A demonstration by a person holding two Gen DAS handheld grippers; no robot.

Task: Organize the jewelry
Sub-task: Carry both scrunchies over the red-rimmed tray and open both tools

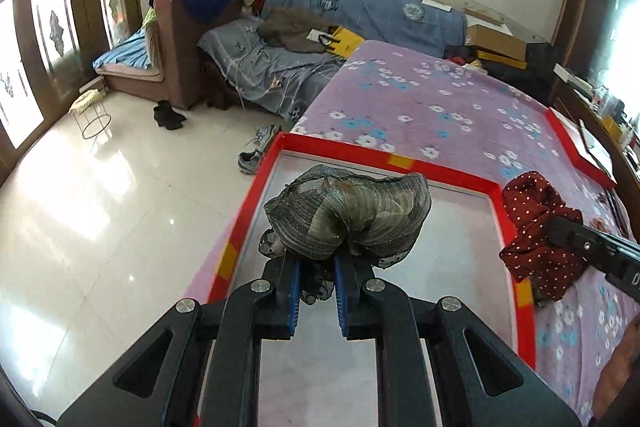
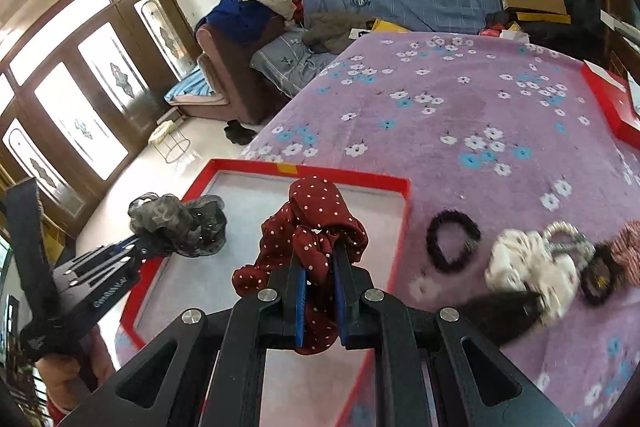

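While clamped in the left gripper [image 1: 316, 267], the grey scrunchie [image 1: 348, 211] hangs over the red tray [image 1: 504, 215].

Left gripper [image 1: 316, 267] above the red tray [image 1: 472, 179], jaws pinched on a grey scrunchie [image 1: 348, 215]. Right gripper [image 2: 320, 259] over the tray's right edge, jaws clamped on a red dotted scrunchie [image 2: 312, 223]. Both level, side by side.

At lower centre, the left gripper [image 1: 316, 267] pinched a grey mesh scrunchie [image 1: 348, 213] over the red-rimmed tray [image 1: 384, 157]; a dotted red scrunchie [image 1: 532, 223] sat at right.
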